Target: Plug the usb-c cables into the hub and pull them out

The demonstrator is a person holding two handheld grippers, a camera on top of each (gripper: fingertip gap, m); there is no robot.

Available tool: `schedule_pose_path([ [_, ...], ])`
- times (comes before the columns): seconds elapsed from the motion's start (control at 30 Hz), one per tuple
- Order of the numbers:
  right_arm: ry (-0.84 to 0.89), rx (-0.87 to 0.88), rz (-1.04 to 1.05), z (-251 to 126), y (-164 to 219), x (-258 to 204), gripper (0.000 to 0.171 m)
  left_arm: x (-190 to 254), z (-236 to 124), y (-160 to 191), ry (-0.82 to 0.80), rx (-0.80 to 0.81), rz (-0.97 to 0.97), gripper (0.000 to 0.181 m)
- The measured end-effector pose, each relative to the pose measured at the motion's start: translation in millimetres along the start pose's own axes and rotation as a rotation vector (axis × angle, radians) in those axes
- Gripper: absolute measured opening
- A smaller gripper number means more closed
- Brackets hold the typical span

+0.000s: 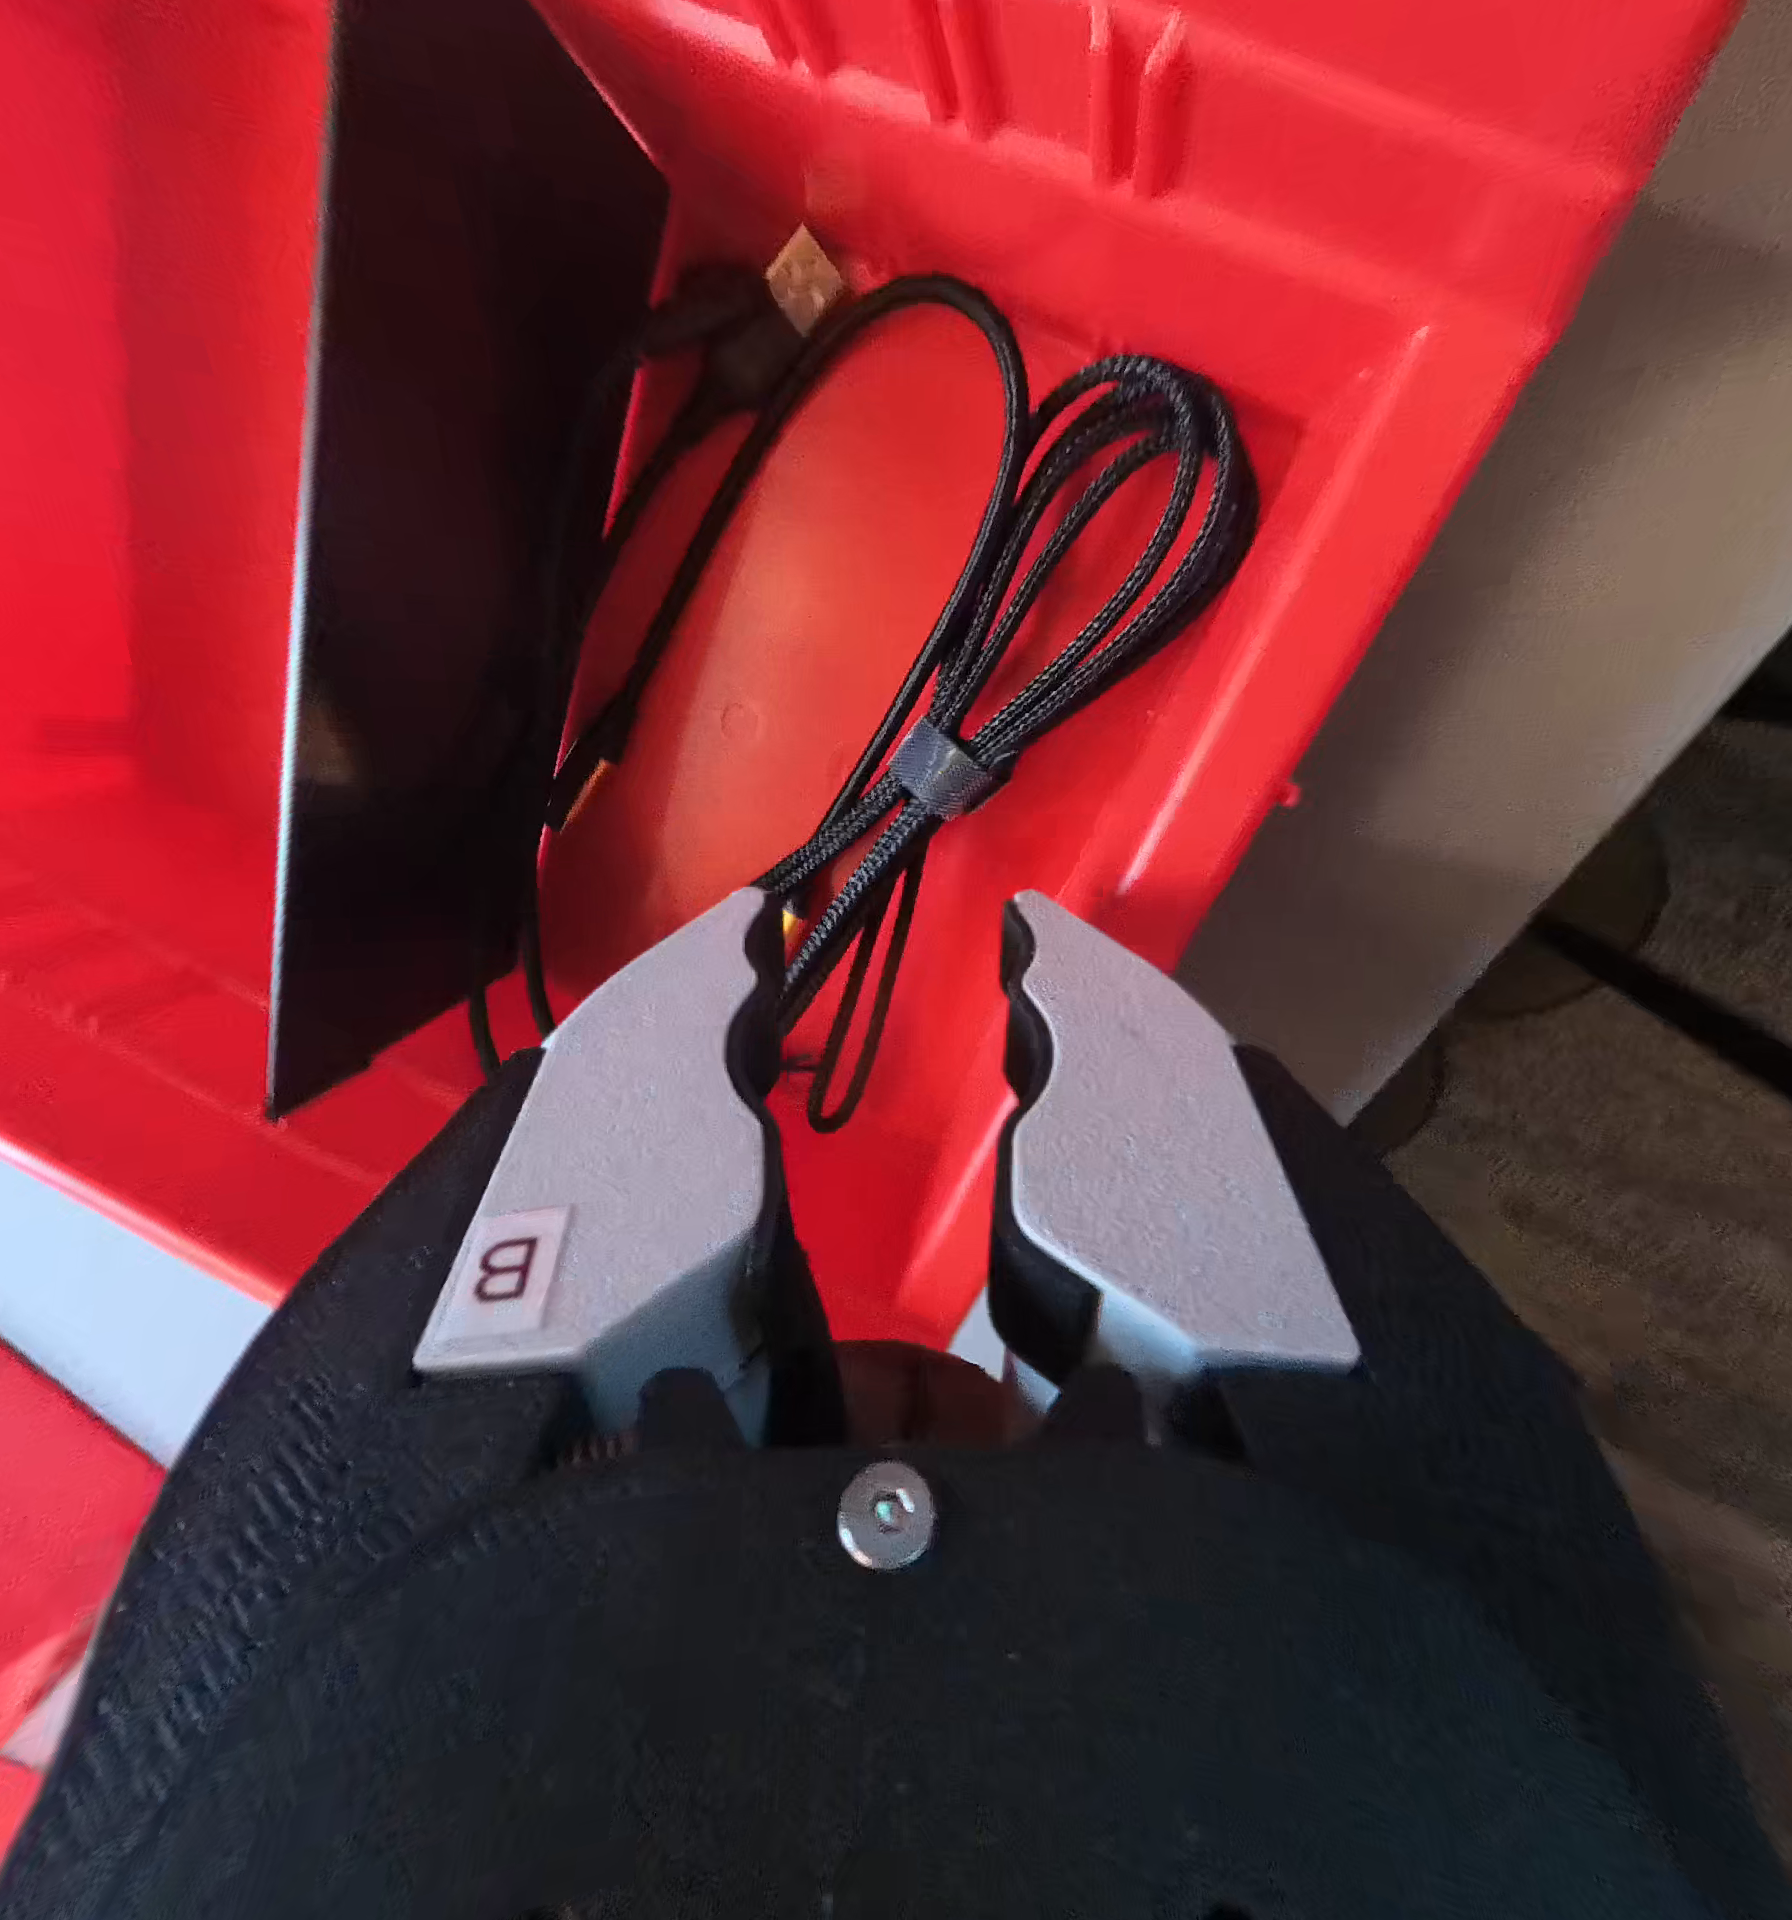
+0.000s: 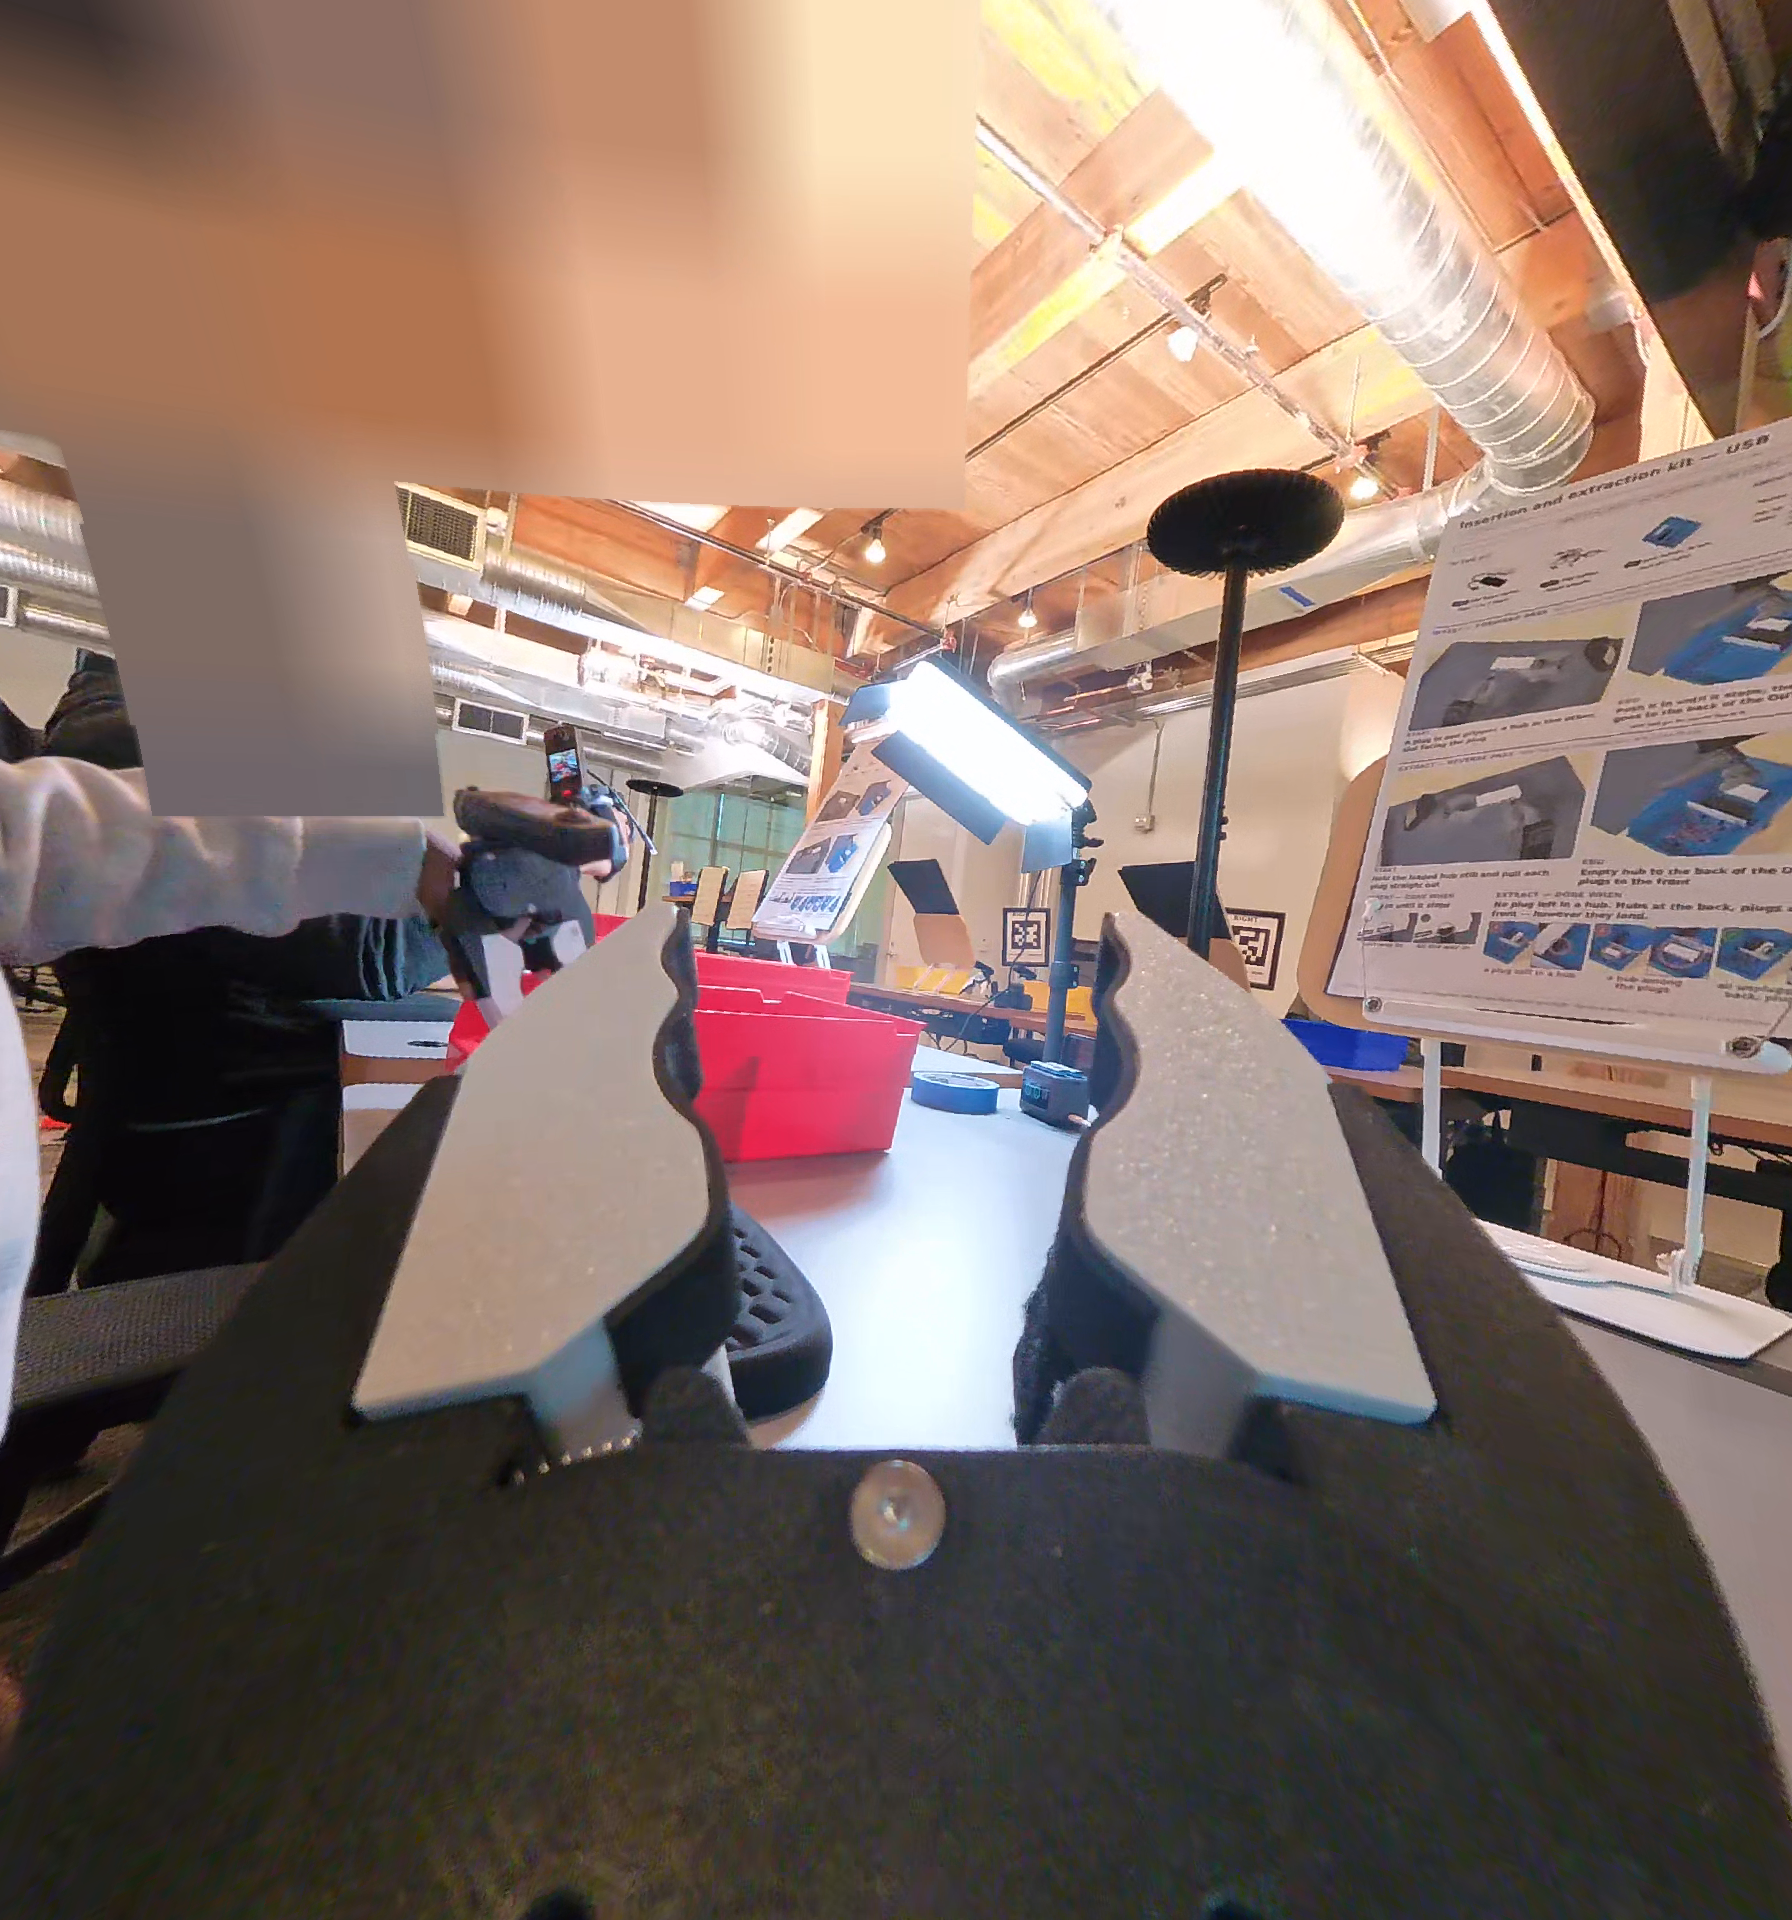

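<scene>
Hanging over the end compartment of a red bin [image 1: 1339, 343], the left gripper [image 1: 887, 914] has its jaws spread, nothing between them. Straight ahead of its tips lies a bundled black braided cable [image 1: 1037, 582], tied near the middle by a grey strap [image 1: 939, 769]. The bundle's long axis runs almost in line with the fingers, with its loops far from the gripper and a small loop reaching back between the tips. A second, thinner black cable [image 1: 1006, 343] arcs to the left, ending in a metal plug [image 1: 804, 275] at the far corner beside a black divider [image 1: 435, 582]. No hub is visible here.

The right gripper [image 2: 892, 940] is also spread and empty, held well away above a white table [image 2: 923, 1247], pointing across the room toward the bin [image 2: 809, 1081]. The left one is clearly nearer; my judgement is that reaching the cable calls for a short advance along its own axis.
</scene>
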State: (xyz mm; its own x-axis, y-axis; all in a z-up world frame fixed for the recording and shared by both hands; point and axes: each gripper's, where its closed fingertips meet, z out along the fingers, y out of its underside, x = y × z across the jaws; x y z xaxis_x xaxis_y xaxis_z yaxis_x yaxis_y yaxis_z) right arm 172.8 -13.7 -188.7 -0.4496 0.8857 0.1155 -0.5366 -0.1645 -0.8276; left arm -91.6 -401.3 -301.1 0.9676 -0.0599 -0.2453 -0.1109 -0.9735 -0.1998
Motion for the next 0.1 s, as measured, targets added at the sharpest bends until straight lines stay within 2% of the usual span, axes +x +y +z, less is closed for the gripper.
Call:
schedule_pose_path([
  [0.03,-0.002,-0.001,0.000,0.1,0.3,-0.3,0.073,-2.3,6.0,1.2,-0.002,-0.012,0.025,0.039],
  [0.1,-0.002,0.000,-0.001,0.0,0.1,-0.3,0.073,-1.3,17.5,0.1,0.014,-0.010,0.071,0.036],
])
